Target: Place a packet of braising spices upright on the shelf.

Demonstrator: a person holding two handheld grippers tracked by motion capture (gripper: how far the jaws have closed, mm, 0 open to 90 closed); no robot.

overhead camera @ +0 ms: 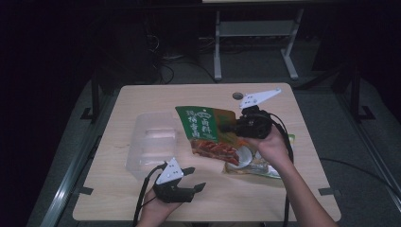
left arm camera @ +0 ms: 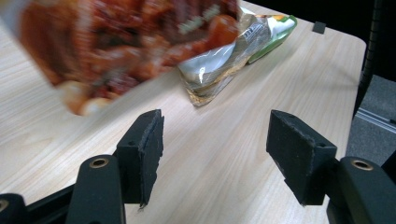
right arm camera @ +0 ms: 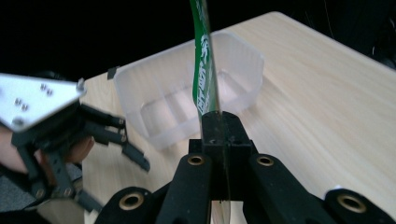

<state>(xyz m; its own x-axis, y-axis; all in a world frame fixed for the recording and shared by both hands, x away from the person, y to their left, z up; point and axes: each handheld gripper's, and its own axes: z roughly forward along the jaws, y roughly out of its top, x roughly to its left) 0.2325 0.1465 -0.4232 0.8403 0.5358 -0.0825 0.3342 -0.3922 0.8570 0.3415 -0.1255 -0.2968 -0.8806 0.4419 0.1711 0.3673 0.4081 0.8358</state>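
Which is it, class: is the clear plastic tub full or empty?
Empty: the clear tub shows only its bare ribbed floor.

room: dark | floor: grey | table: light wood | behind: metal frame legs

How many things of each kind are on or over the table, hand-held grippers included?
Food packets: 2 (green seasoning packet held up, second packet lying flat)
Clear plastic container: 1
Hand-held grippers: 2 (left hand-held gripper, right hand-held gripper)
Total: 5
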